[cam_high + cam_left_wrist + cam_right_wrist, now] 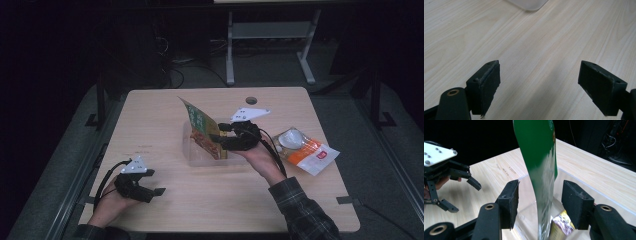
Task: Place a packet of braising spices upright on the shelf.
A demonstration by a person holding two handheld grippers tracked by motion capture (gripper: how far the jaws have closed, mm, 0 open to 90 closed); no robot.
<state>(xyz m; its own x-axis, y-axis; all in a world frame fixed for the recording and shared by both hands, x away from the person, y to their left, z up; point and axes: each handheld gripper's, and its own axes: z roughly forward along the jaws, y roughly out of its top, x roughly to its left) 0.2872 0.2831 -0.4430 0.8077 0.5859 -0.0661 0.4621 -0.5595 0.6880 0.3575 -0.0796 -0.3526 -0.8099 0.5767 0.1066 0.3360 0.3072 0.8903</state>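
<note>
A green snack bag (201,126) stands tilted in a clear plastic container (200,159) at the middle of the table. My right gripper (220,136) reaches in from the right, level with the bag. In the right gripper view the bag (541,157) rises between the two pads (510,200), which stand apart from it on both sides, so the right gripper (540,192) is open. Another packet (561,225) lies in the container below. My left gripper (154,181) rests at the front left of the table, open and with nothing in it (539,72); it also appears in the right gripper view (461,195).
An orange and white packet (306,151) lies on the table right of the container. The wooden table (150,115) has a round cable hole (251,100) near its far edge. A corner of the container (527,3) lies ahead of the left gripper. Desk legs and cables stand behind the table.
</note>
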